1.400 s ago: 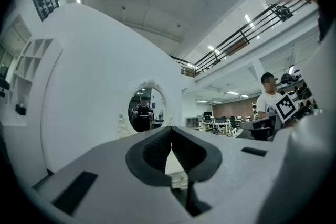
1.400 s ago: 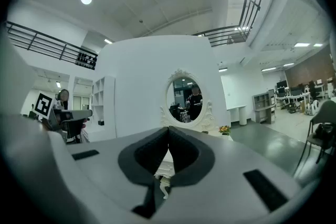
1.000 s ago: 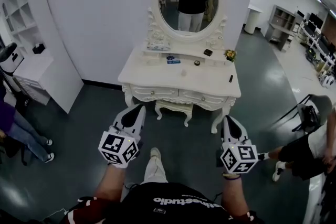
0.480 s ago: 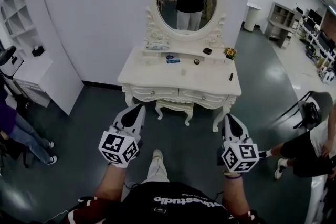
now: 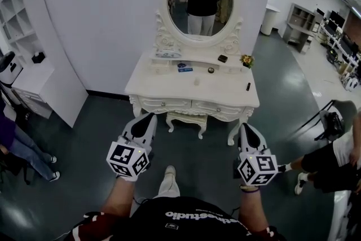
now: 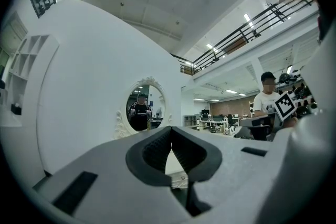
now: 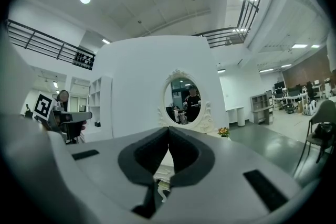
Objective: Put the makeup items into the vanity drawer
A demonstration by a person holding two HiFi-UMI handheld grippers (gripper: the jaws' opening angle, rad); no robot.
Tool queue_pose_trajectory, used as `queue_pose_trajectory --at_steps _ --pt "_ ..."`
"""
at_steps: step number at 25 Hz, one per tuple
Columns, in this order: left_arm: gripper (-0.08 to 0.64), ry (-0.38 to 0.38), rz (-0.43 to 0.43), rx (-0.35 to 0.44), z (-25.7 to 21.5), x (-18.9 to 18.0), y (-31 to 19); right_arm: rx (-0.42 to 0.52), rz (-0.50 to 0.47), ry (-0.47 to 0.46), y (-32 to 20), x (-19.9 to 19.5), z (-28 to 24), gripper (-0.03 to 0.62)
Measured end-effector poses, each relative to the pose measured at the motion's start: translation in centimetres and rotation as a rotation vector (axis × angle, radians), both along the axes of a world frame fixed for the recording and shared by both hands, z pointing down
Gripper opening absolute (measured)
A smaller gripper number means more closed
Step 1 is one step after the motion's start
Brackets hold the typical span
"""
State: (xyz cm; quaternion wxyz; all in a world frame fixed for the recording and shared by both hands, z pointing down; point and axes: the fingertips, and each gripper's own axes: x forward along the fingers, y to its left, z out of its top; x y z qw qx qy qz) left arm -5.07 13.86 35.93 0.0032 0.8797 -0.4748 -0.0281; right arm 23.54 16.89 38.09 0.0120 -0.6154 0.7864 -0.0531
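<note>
Slightly nearer the bench (image 5: 169,86) now, left gripper (image 5: 150,117) and right gripper (image 5: 244,127) hold jaws pressed together, empty.

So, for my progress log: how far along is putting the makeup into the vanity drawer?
Nothing done: the vanity drawers are closed; the black tube and black case lie on the vanity top. Nothing in hand: left gripper and right gripper are shut, empty, short of the drawers. All steps remain.
</note>
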Motion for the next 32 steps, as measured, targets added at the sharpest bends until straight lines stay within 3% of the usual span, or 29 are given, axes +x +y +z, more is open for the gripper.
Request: queue_pose_trajectory --at_steps 17,32 --pt "0.006 -0.009 0.031 -0.019 0.3 0.1 -9.9 -0.030 0.042 0.023 -8.8 0.1 0.1 -0.008" --pt "0.006 -0.026 0.025 -0.028 0.6 -2.1 -21.3 -0.037 0.032 0.030 -21.1 -2.1 0.1 -0.008"
